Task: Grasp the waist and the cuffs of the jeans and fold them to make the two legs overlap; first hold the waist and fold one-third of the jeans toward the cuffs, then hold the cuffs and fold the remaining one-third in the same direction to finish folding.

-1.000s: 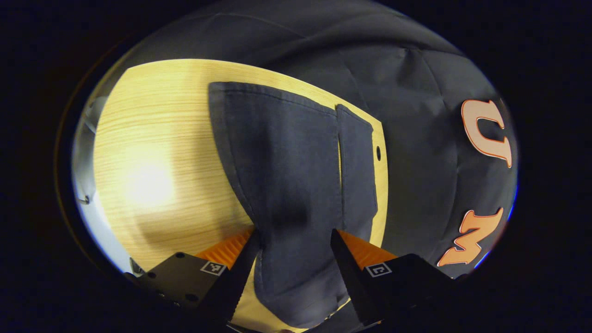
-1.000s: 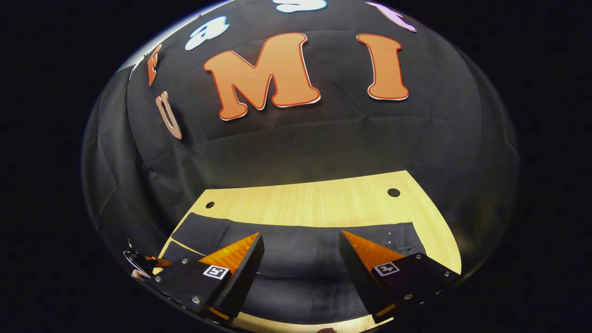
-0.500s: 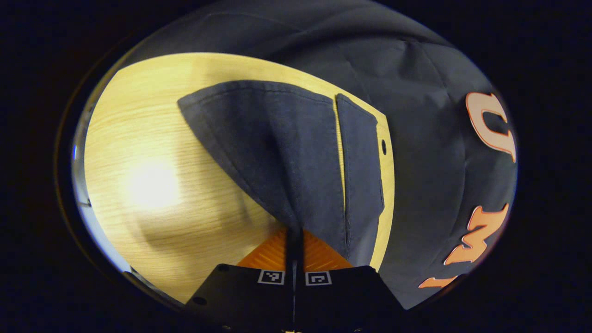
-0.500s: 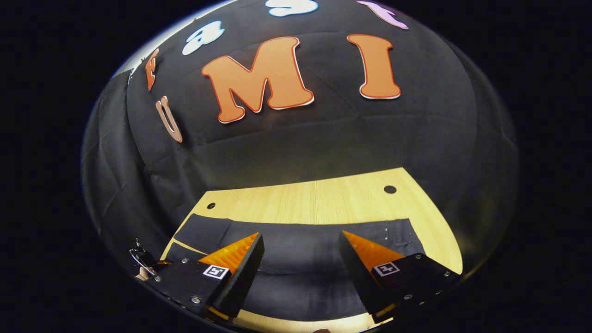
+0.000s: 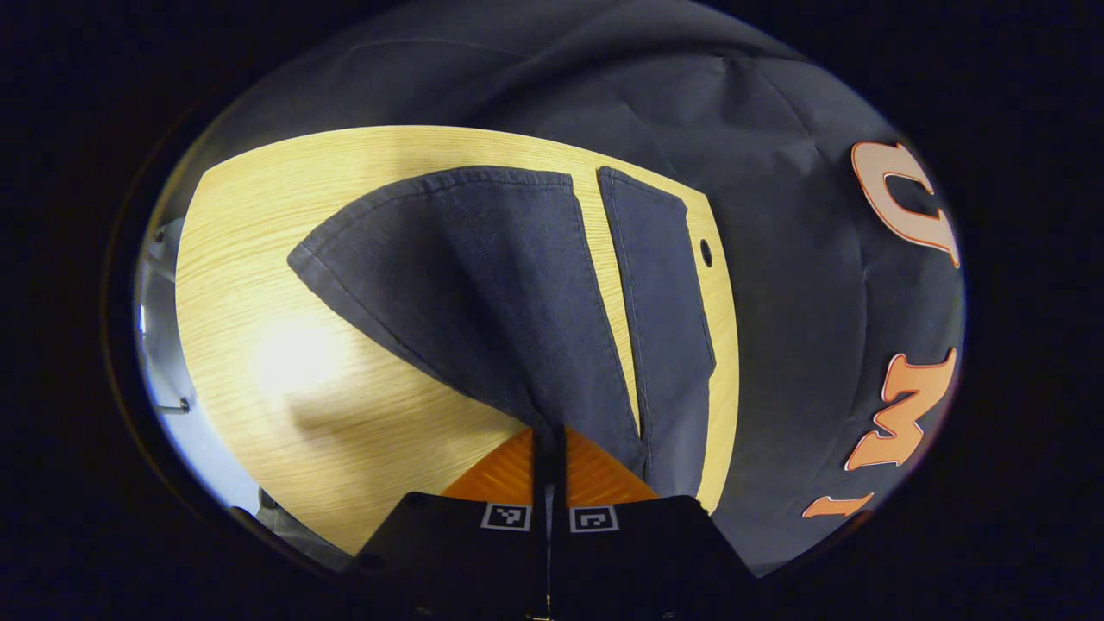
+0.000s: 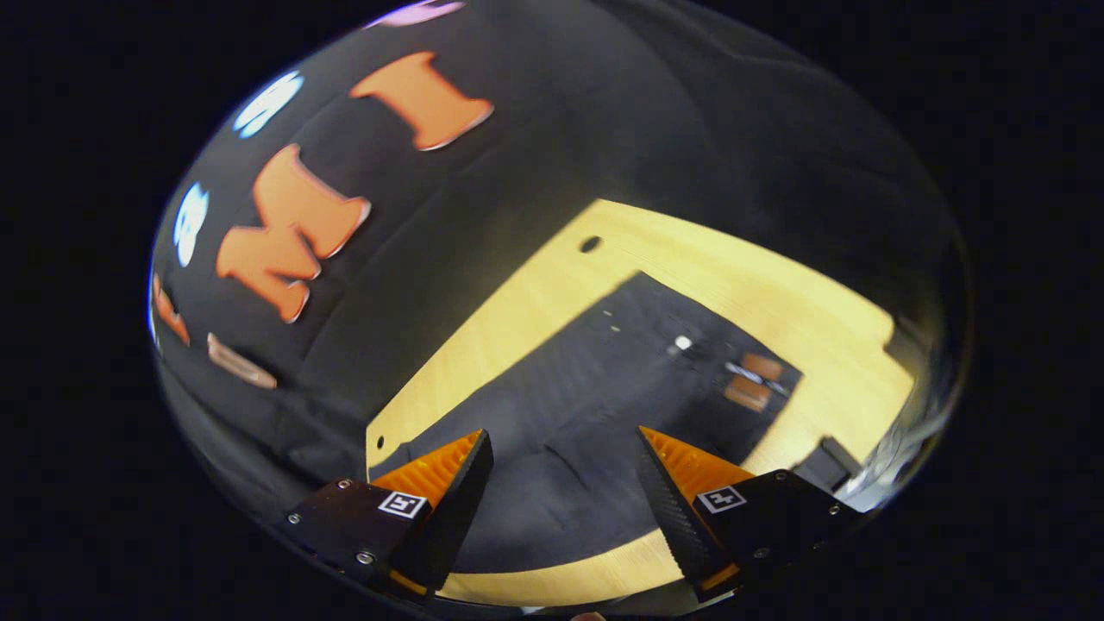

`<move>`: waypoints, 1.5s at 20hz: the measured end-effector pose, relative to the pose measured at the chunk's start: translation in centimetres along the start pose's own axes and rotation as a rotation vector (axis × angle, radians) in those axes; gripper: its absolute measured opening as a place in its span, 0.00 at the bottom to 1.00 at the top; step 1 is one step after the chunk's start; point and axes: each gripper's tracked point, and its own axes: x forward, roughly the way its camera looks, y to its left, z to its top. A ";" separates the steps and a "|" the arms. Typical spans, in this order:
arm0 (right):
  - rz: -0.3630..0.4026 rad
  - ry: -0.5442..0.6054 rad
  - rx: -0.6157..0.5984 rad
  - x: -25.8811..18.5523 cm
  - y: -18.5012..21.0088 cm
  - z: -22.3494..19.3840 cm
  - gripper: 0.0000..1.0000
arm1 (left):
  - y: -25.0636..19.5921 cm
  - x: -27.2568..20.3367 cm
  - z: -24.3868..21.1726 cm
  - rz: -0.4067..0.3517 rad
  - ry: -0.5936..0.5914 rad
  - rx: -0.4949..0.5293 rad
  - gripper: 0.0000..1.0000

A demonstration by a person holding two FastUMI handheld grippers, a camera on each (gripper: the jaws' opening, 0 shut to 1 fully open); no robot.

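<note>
Dark blue jeans (image 5: 483, 285) lie on a light wooden table (image 5: 285, 259) in the left gripper view, cuffs at the far end. My left gripper (image 5: 548, 440) is shut on the edge of the nearer leg, and that leg rises in a taut fold from the table to the fingers. The other leg (image 5: 660, 319) lies flat beside it, with a narrow gap between them. In the right gripper view the jeans (image 6: 586, 405) run to the waist (image 6: 733, 371), which shows a button and a label patch. My right gripper (image 6: 561, 466) hangs open over the cloth, holding nothing.
The table's far edge meets the booth's black cloth wall (image 5: 776, 216). A small round hole (image 6: 590, 244) sits near a table corner, and another hole (image 5: 705, 253) sits by the flat leg. A dark object (image 6: 828, 461) lies past the waist at the table's right end.
The left gripper closed on the nearer leg and has drawn it up, spreading the two cuffs apart. The right gripper, still open, has swung round to face the waist.
</note>
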 end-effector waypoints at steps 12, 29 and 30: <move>-0.241 0.105 0.340 6.5 -14.3 -2.9 0.98 | -0.1 -0.4 -0.1 0.068 0.018 0.077 0.02; -0.202 0.127 0.201 9.3 -14.1 -2.8 0.06 | 0.0 -0.4 0.0 0.034 0.024 0.035 0.02; -0.194 0.127 0.188 8.6 -13.7 -2.6 0.06 | -0.2 -0.5 0.0 0.029 0.022 0.041 0.02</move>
